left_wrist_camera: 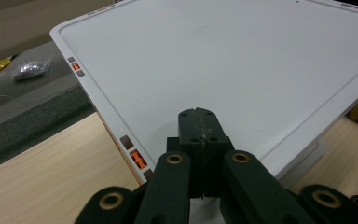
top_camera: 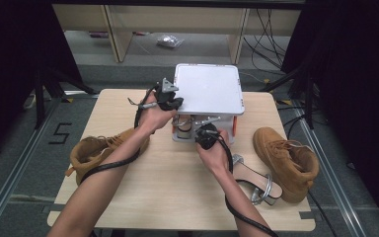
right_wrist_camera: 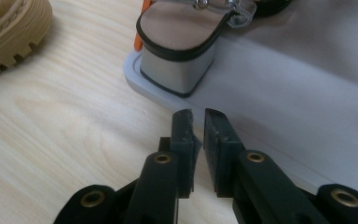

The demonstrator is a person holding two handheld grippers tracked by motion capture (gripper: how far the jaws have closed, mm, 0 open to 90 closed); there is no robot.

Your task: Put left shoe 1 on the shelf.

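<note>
A white box stands at the table's far middle, its flat lid (top_camera: 208,89) raised over the base. My left gripper (top_camera: 176,103) sits at the lid's left front corner. In the left gripper view its jaws (left_wrist_camera: 199,114) are shut, tips lying over the lid (left_wrist_camera: 242,60); I cannot tell whether they touch it. A block-heeled sandal (top_camera: 184,126) stands inside the box's base (right_wrist_camera: 279,116). My right gripper (top_camera: 203,132) hovers just in front of that base. Its jaws (right_wrist_camera: 196,119) stand open by a narrow gap with nothing between them, a little short of the sandal's heel (right_wrist_camera: 179,51).
A tan boot (top_camera: 96,154) lies at the table's left edge and its twin (top_camera: 287,159) at the right. A second sandal (top_camera: 254,181) lies on the table beside my right forearm. A crumpled plastic bag (top_camera: 169,41) rests on the floor beyond.
</note>
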